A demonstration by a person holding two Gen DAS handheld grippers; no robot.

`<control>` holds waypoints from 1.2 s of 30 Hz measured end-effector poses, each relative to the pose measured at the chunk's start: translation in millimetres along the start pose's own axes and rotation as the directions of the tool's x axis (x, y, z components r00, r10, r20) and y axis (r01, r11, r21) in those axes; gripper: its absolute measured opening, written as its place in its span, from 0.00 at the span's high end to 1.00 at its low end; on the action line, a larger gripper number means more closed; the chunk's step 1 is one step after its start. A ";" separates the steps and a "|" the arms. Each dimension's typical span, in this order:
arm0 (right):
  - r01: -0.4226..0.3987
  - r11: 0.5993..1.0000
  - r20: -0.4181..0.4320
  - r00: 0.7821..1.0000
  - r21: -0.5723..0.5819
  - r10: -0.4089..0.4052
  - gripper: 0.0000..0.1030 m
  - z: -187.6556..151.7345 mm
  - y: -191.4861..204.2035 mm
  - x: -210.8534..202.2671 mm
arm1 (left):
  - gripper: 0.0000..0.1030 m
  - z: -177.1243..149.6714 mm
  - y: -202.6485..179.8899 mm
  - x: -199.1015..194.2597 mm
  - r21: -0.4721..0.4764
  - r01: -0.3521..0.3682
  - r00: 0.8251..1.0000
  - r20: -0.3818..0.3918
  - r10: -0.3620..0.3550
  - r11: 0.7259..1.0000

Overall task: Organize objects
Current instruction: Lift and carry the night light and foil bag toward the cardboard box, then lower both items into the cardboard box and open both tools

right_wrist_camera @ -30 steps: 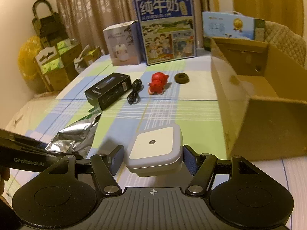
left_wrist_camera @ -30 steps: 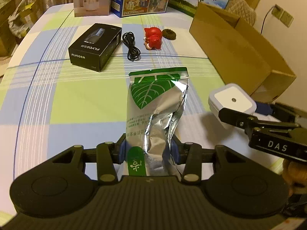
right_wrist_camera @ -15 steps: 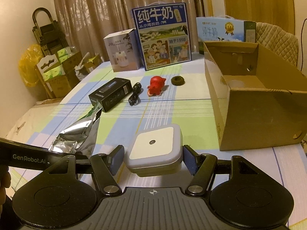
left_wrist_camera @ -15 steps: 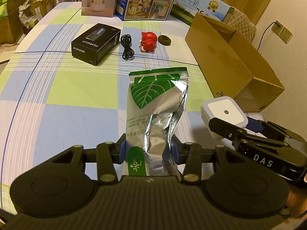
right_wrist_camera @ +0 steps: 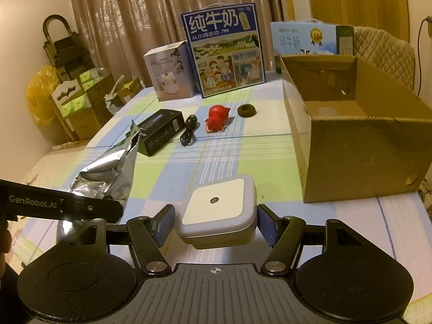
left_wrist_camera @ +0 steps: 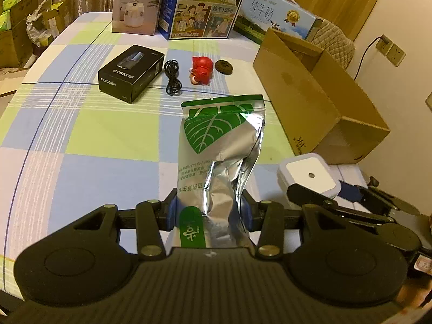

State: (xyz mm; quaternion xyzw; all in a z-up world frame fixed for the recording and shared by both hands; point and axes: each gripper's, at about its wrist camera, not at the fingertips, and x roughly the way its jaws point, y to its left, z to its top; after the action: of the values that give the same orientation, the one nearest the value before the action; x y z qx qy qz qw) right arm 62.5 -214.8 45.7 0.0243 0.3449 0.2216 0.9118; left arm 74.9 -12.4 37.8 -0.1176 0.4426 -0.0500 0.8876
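My left gripper (left_wrist_camera: 209, 212) is shut on the lower end of a silver foil pouch with a green leaf print (left_wrist_camera: 220, 145), held above the checked tablecloth. The same pouch (right_wrist_camera: 108, 172) shows at the left of the right wrist view. My right gripper (right_wrist_camera: 214, 222) is shut on a small white square device with a grey rim (right_wrist_camera: 218, 206), also seen beside the pouch (left_wrist_camera: 309, 175). An open cardboard box (right_wrist_camera: 359, 145) stands to the right. Farther back lie a black product box (left_wrist_camera: 131, 73), a coiled black cable (left_wrist_camera: 172, 77), a red toy figure (left_wrist_camera: 201, 70) and a dark round disc (left_wrist_camera: 223, 67).
At the table's far edge stand a white humidifier carton (left_wrist_camera: 136, 4), a blue milk carton (left_wrist_camera: 203, 5) and a pale blue milk carton (left_wrist_camera: 278, 17). A padded chair (right_wrist_camera: 383, 51) is behind the cardboard box. Stacked boxes and bags (right_wrist_camera: 78, 102) fill the floor at the left.
Both grippers have risen and drawn back from the table with their objects still held; more of the table and the cardboard box now shows.
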 end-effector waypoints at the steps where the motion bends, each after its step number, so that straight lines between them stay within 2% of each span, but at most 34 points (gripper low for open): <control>1: 0.001 1.000 0.006 1.000 0.005 -0.001 0.39 3.8 -0.6 -3.1 | 0.62 1.2 -0.8 -1.1 -0.003 0.005 1.000 0.002 -0.005 1.000; 8: 0.010 0.999 0.087 0.996 0.045 -0.014 0.39 46.9 -22.6 -39.3 | 0.62 23.3 -19.1 -9.3 0.006 0.056 0.998 0.024 -0.056 0.998; 16: 0.110 0.994 0.135 0.985 -0.001 -0.109 0.39 96.6 -76.9 -58.7 | 0.61 68.7 -78.7 -8.8 0.097 0.107 0.992 0.060 -0.113 0.990; 27: 0.184 0.982 0.118 0.975 0.031 -0.187 0.39 137.8 -156.6 -54.0 | 0.62 127.3 -170.4 32.6 0.170 0.182 0.980 0.048 -0.192 0.968; 36: 0.212 0.975 0.104 0.970 0.066 -0.218 0.39 150.6 -193.4 -44.1 | 0.61 164.7 -211.9 68.7 0.186 0.204 0.976 0.034 -0.214 0.961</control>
State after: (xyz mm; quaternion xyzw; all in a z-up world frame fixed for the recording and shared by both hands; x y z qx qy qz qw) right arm 204.4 -391.2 149.4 0.0239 0.3004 0.1103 0.9471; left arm 251.0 -203.5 133.8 -0.0834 0.3971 -0.1803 0.8960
